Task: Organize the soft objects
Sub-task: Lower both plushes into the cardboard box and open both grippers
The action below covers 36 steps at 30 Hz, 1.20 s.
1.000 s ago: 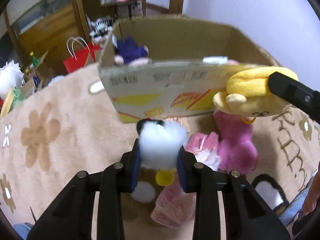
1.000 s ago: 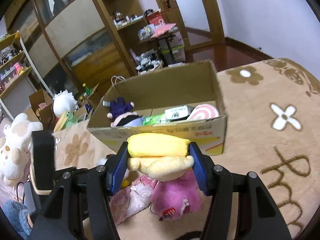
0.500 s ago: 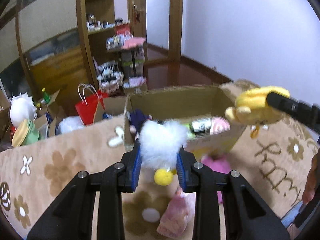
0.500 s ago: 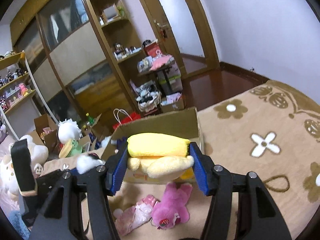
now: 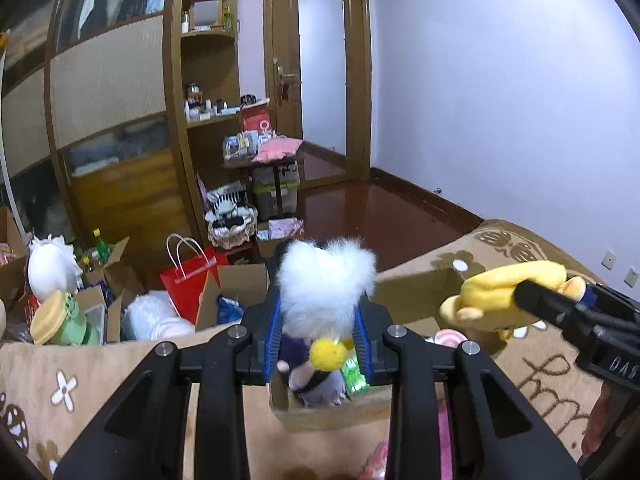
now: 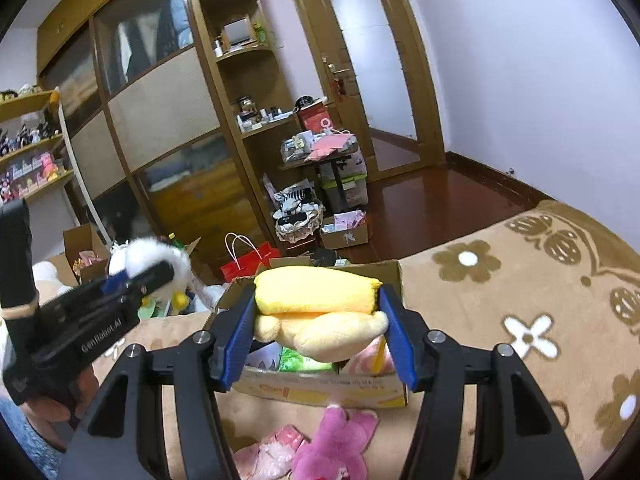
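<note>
Both grippers have been raised since the earlier frames, so that the cardboard box (image 6: 320, 384), once filling the view ahead, is now seen low beneath the jaws and the far room is opened up behind it. The white fluffy toy (image 5: 326, 288) is pinched between the jaws of the left gripper (image 5: 318, 338), its yellow pompom (image 5: 327, 354) hanging just below them. The yellow plush (image 6: 318, 314) is clamped between the jaws of the right gripper (image 6: 318, 340), which are held wider around its bulkier body. In both wrist views the box is shown ahead of and below the jaws, resting on the brown flowered carpet (image 6: 520, 320), with a purple doll (image 5: 316, 380) and green packets (image 6: 304, 362) already lying inside. A pink plush (image 6: 340, 444) and a pale pink toy (image 6: 272, 452) are left on the carpet on the near side of the box, beneath the right jaws. From the lift, both toys are judged to be cleared of the box's near wall and ready to be carried over its open top; what remains, by this reading, is a forward move and a release, with care needed that the soft bodies are not snagged on the rim. Two toys at least would then still be waiting on the carpet.
</note>
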Motion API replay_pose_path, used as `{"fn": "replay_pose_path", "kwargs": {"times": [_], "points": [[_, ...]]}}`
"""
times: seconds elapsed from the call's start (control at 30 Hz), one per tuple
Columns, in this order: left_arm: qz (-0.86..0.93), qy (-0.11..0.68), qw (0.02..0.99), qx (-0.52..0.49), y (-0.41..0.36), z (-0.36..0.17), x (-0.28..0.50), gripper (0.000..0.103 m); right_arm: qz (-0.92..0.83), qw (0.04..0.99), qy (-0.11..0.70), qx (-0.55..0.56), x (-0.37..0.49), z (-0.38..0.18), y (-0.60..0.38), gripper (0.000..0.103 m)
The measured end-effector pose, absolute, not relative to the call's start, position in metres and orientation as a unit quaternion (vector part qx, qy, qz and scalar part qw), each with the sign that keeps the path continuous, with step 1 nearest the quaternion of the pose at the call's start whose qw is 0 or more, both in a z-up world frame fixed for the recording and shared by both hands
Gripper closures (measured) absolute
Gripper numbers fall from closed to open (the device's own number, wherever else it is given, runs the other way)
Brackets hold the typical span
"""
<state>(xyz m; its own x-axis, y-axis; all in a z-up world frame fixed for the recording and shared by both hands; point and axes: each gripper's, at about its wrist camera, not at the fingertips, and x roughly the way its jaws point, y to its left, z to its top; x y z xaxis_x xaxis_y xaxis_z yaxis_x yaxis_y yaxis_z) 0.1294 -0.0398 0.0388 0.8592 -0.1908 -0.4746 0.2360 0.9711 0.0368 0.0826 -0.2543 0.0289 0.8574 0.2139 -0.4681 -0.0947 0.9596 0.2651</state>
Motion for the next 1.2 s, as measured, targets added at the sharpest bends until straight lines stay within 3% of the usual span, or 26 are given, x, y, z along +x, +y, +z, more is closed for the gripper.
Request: {"fn": "replay_pose_path", "kwargs": {"times": [0.5, 1.2], "points": [[-0.100, 0.251, 0.961, 0.055, -0.049, 0.012, 0.154, 0.073, 0.096, 0.958, 0.264, 0.060, 0.122, 0.006, -0.229, 0.040], [-0.094, 0.330, 0.937, 0.071, -0.055, -0.041, 0.177, 0.069, 0.103, 0.936, 0.314, 0.122, 0.145, -0.039, -0.248, 0.035]]}}
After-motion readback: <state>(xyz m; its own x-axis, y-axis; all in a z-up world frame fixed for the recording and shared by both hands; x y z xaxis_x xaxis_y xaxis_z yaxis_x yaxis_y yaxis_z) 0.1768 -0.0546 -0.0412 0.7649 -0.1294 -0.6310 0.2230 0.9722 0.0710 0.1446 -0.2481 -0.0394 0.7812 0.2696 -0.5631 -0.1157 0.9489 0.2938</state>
